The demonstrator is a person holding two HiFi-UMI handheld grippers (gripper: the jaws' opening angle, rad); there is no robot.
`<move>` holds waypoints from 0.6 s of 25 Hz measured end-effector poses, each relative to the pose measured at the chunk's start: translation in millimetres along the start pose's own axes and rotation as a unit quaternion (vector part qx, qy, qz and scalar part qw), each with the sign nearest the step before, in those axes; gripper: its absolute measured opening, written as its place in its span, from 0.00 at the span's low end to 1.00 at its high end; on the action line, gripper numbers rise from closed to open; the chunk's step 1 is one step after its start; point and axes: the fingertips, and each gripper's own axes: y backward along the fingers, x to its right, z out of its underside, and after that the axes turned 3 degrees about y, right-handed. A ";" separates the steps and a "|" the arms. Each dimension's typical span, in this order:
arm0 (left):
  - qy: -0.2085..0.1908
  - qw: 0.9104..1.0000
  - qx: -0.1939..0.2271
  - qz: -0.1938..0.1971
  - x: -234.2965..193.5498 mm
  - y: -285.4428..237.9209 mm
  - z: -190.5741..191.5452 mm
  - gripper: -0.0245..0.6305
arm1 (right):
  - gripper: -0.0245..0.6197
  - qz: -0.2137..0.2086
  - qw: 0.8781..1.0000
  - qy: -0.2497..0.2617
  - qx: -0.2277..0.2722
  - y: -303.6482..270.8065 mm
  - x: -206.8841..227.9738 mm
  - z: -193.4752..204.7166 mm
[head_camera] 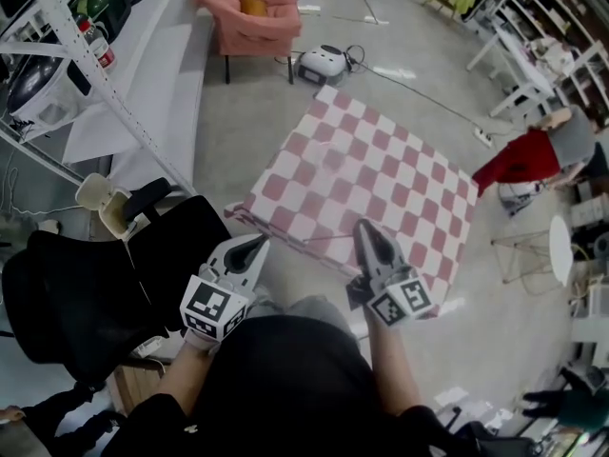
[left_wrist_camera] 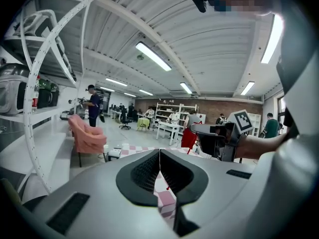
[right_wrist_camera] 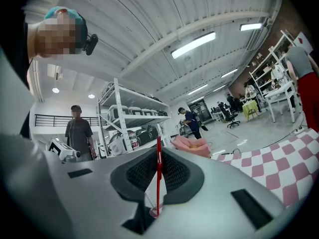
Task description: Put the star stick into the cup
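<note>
Right tongs point(right_wrist_camera: 158, 156) are clamped shut on the thin red star stick point(right_wrist_camera: 158, 180), which stands upright along the line where the jaws meet and pokes just past their tips. Left tongs point(left_wrist_camera: 159, 157), near them, are closed with nothing gripped. Ahead of both tips lies a pink-and-white checkered cloth point(head_camera: 381, 174) on the floor; beyond it stands a pink armchair point(head_camera: 249, 22).

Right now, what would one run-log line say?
left tongs: shut, empty | right tongs: shut on red stick | below: checkered cloth
</note>
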 end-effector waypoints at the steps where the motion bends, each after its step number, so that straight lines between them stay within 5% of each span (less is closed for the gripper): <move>1: 0.003 1.000 0.001 -0.001 -4.4 -3.3 -1.5 0.10 | 0.08 0.000 1.000 -0.001 -0.002 -5.5 1.8 1.1; 15: 0.023 0.998 -0.031 -0.041 -25.1 -71.5 -9.0 0.10 | 0.08 -0.024 0.999 -0.015 -0.016 -70.4 83.4 -16.5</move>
